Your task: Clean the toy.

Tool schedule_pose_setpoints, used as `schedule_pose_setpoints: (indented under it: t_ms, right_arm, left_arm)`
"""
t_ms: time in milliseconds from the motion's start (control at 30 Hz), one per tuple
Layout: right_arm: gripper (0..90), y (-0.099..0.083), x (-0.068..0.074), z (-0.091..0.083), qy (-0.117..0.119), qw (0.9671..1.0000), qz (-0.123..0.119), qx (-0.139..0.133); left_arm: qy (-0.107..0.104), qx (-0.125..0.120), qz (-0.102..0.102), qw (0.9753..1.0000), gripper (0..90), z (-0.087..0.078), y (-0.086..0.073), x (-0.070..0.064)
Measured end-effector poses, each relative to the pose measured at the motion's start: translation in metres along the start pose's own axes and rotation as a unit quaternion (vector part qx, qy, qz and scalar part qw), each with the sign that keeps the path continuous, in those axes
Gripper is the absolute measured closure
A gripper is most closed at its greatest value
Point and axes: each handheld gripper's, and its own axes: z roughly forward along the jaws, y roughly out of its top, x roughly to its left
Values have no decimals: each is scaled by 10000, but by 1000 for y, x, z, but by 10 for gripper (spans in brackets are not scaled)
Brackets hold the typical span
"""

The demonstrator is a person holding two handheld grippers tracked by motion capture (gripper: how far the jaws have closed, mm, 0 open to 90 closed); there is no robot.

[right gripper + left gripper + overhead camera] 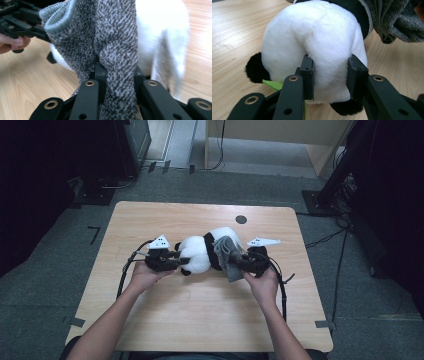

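Observation:
A black-and-white plush panda (205, 251) lies on its side in the middle of the wooden table (200, 315). My left gripper (181, 261) is shut on the panda's white rump (322, 45); both jaws press into the plush, and a green tag (273, 85) pokes out beside them. A grey knitted cloth (229, 255) drapes over the panda's right end. My right gripper (240, 262) is shut on that cloth (112, 45), with a bunched fold pinched between its jaws. The panda's white fur (160, 30) shows behind the cloth.
A round dark hole (241, 219) sits near the table's far edge. Cables trail from both grippers along the table. Black stands and equipment flank the table on the grey carpet, and a wooden unit (280, 140) stands behind.

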Motion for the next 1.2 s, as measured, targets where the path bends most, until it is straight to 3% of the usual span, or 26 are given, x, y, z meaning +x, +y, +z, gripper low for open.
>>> schedule_pose_setpoints:
  t_ms: [167, 500, 600, 700, 867, 967, 1067, 1200]
  right_arm:
    - [762, -2, -14, -6, -133, 9997, 172, -66]
    - [768, -8, -36, -17, -834, 9951, 504, -138]
    - [769, -4, -34, -26, -759, 9948, 527, -440]
    - [769, 4, -21, -30, -539, 9953, 422, -692]
    - [768, 14, 21, -18, -41, 9967, -105, -803]
    - [768, 13, 46, 2, 410, 9966, -267, -658]
    - [769, 6, 68, 29, 747, 9956, -448, -340]
    - [768, -7, 88, 65, 861, 9931, -786, 89]
  left_arm:
    - [-7, -2, -7, 10000, 646, 0, 0, 0]
    - [-4, -15, -36, 10000, 656, -1, 0, 2]
    - [3, -8, -20, 10000, 657, -2, -1, 3]
    - [5, -37, -47, 10000, 658, -1, 0, 3]
    - [-5, -22, -96, 10000, 657, -2, 1, 3]
    - [-8, -19, -116, 9999, 658, -1, 2, 2]
    - [-11, -11, -144, 9999, 657, -2, 3, 2]
    - [-32, 10, -148, 9999, 659, -1, 3, 1]
